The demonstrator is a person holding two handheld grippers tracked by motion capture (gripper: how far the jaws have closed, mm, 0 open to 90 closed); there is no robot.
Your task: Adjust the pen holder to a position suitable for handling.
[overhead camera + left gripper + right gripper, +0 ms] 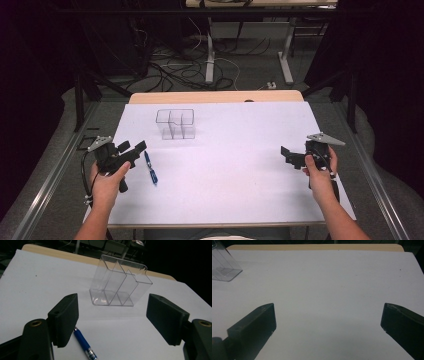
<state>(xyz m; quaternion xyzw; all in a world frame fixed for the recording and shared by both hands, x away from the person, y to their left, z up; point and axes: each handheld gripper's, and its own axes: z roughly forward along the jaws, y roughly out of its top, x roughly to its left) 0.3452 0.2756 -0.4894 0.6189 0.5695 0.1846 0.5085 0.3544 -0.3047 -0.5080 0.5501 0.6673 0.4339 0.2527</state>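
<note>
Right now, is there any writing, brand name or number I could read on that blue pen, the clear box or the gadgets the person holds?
None can be read.
Blue pen: its silver end carries faint marks, too small and blurred to read.
Clear divided box: no print shows.
Left gripper and right gripper: plain black jaws, no label.
White table cover: blank.
</note>
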